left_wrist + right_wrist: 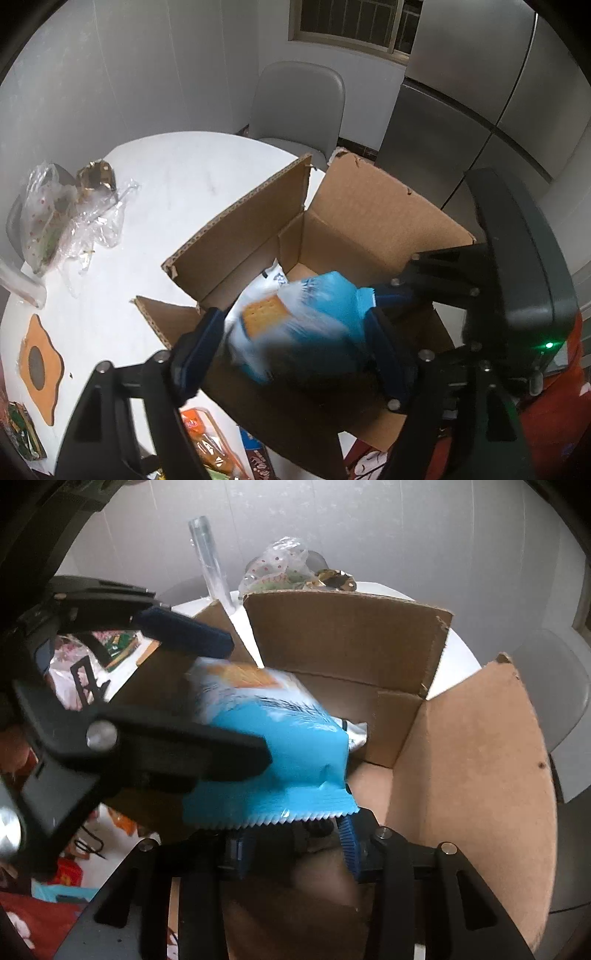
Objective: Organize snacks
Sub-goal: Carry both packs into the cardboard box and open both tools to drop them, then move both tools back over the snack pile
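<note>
The cracker bag [295, 325] hangs over the open box [369, 221], between the left gripper's [291, 343] spread jaws; the right gripper [295, 834] pinches its crimped edge. Best lowered well inside before release.

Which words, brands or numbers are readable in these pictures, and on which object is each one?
None can be read with certainty.
Blue cracker packet: its print is motion-blurred in both views.
Silver packet in the cardboard box: dark marks, too small.
Orange snack pack and brown packet on the table: lettering visible, too blurred.
Green packet: print illegible.
</note>
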